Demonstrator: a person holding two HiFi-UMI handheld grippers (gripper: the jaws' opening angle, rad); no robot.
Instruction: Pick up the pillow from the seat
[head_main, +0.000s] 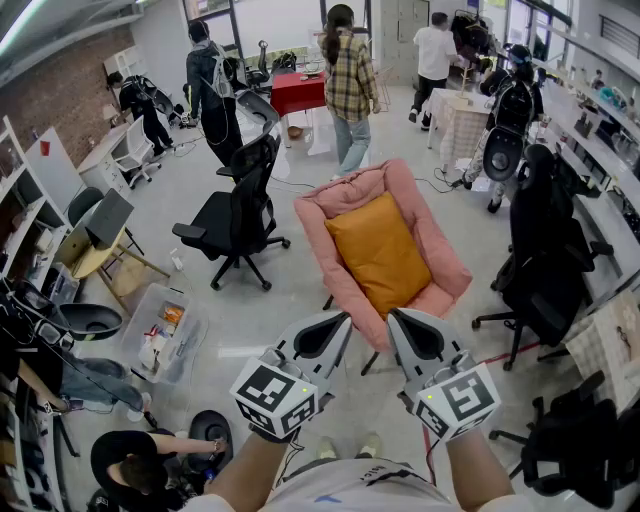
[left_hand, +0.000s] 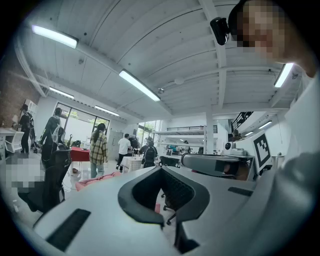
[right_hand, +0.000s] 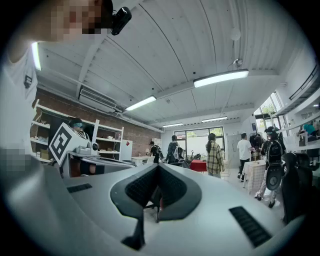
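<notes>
Orange pillow (head_main: 380, 253) lies flat on pink seat (head_main: 443, 262), untouched. Left gripper (head_main: 343, 320) and right gripper (head_main: 393, 317) hover just short of it, both closed and empty. Advisable: open jaws first, then pinch the near corners.

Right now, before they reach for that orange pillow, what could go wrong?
The left hand-held gripper and right hand-held gripper are both shut; unless they open, they would only shove the pillow. The pillow looks big and soft, so a narrow pinch may slip. The pink seat stands on thin legs and might shift if pushed.
</notes>
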